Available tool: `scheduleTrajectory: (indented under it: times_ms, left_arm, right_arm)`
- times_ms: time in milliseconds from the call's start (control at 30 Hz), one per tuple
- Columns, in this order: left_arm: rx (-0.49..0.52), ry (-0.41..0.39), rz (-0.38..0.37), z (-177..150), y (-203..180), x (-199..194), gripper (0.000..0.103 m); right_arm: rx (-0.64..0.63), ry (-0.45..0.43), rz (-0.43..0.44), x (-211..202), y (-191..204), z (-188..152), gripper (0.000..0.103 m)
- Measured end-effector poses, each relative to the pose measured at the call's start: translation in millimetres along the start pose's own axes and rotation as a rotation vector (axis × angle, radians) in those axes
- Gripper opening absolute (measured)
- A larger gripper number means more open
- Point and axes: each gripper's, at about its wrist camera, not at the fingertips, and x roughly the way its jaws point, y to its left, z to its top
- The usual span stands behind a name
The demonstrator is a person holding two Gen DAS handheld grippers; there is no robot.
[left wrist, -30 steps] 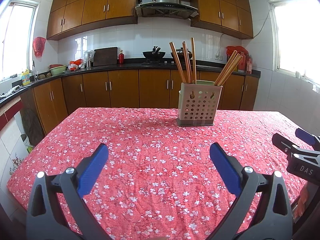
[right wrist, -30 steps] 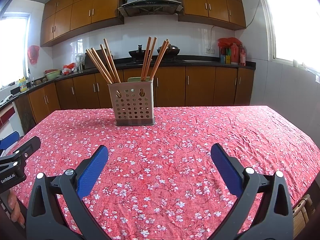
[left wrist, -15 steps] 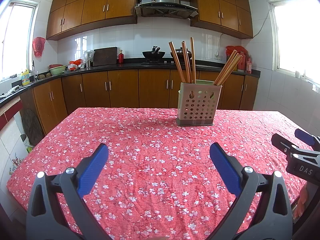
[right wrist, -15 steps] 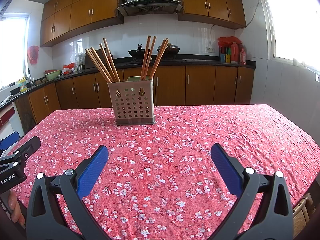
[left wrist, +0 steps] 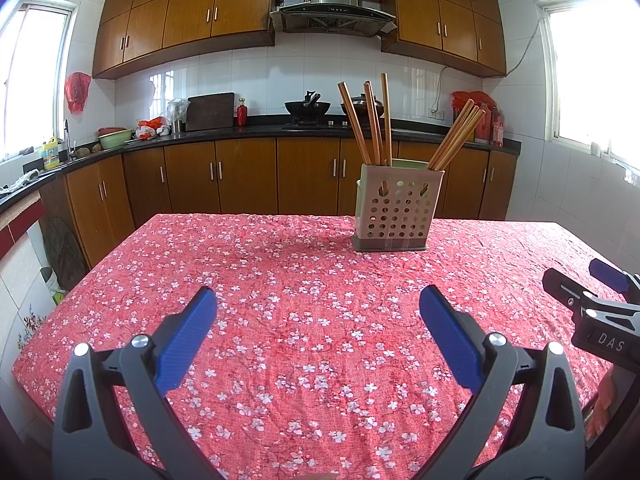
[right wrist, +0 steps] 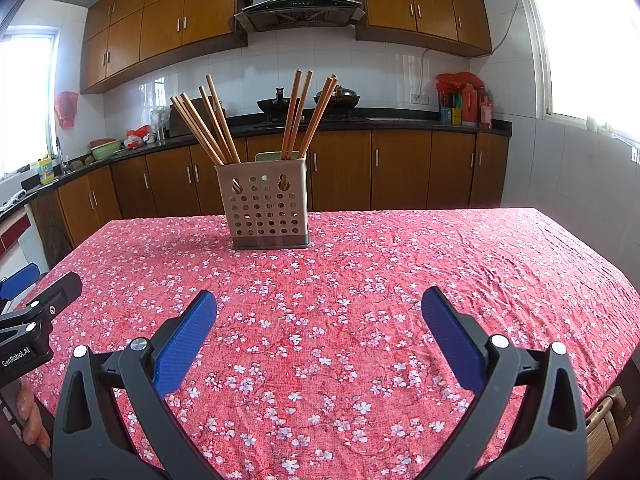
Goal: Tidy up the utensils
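A beige perforated utensil holder [left wrist: 396,208] stands upright on the far side of the table, also in the right wrist view [right wrist: 266,210]. Several wooden chopsticks [left wrist: 370,124] stand in it, leaning left and right; they also show in the right wrist view [right wrist: 212,120]. My left gripper [left wrist: 318,308] is open and empty, low over the near part of the table. My right gripper [right wrist: 319,308] is open and empty, also over the near part. Each gripper shows at the edge of the other's view, the right [left wrist: 592,308] and the left [right wrist: 36,316].
The table carries a red flowered cloth [left wrist: 300,280] with nothing else lying on it in view. Behind it run wooden kitchen cabinets [left wrist: 240,176] and a dark counter with pans and bottles. A wicker chair corner [right wrist: 604,424] sits by the table's right near edge.
Both views have shifted very slightly; the holder sits a touch further left in each. Both grippers stay open and empty.
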Motion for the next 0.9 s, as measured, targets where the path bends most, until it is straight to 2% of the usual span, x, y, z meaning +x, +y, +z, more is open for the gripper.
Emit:
scheduleTrajectory:
  times_ms: [900]
  left_arm:
    - [0.006,0.01,-0.007,1.1,2.4,3.8,0.099]
  right_arm:
    - [0.002,0.002,0.001,0.9,1.1,-1.7,0.101]
